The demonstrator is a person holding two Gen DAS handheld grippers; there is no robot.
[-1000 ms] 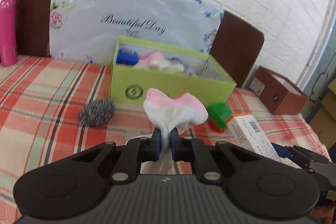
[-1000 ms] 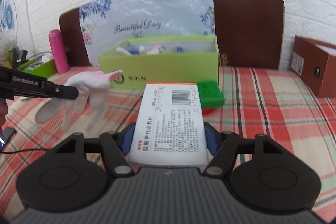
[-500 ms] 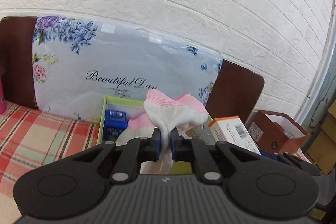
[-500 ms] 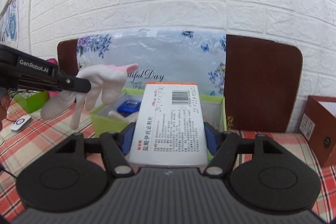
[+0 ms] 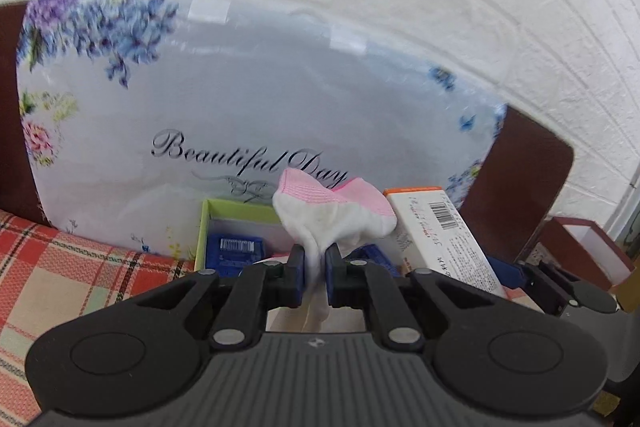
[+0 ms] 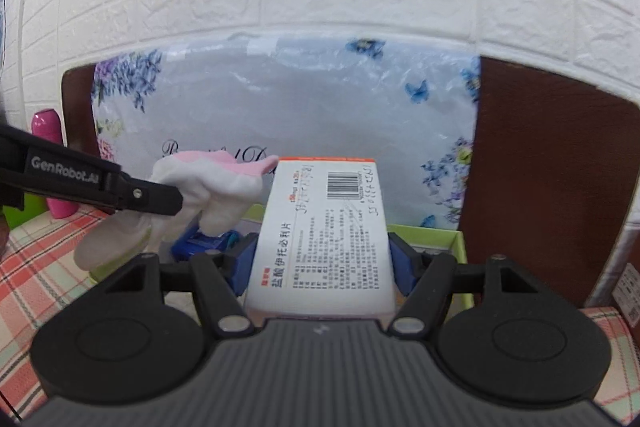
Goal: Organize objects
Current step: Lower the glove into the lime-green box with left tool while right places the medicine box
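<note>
1. Fingers of the left gripper point(image 5: 315, 269) are pinching a white-and-pink sock point(image 5: 332, 217) at its middle; the toe end is hanging below the pads and the pink cuff is flopping forward.
2. Right gripper point(image 6: 322, 259) is clamping a white medicine box point(image 6: 324, 235) by its long sides, barcode end pointing forward.
3. Both loads are now riding above the green box point(image 5: 232, 215), which is standing on the plaid tablecloth point(image 5: 60, 267) near the table's back edge, against the floral board point(image 5: 260, 107). A second ago the green box was sitting well ahead and lower in both views, its front wall fully showing; now only the inner rim and a blue item point(image 5: 234, 251) inside are visible past the fingers (the grippers have been closing in and tilting up).
4. Sock and medicine box are travelling almost side by side; the right wrist view is showing the sock just left of the carton, possibly touching it.
5. Judgement: carrying phase is ending, release into the green box is coming next. Neither item is lying inside yet.
6. Risk: the limp sock may be snagging on a pad when the fingers part, and two grippers are crowding one opening.
</note>
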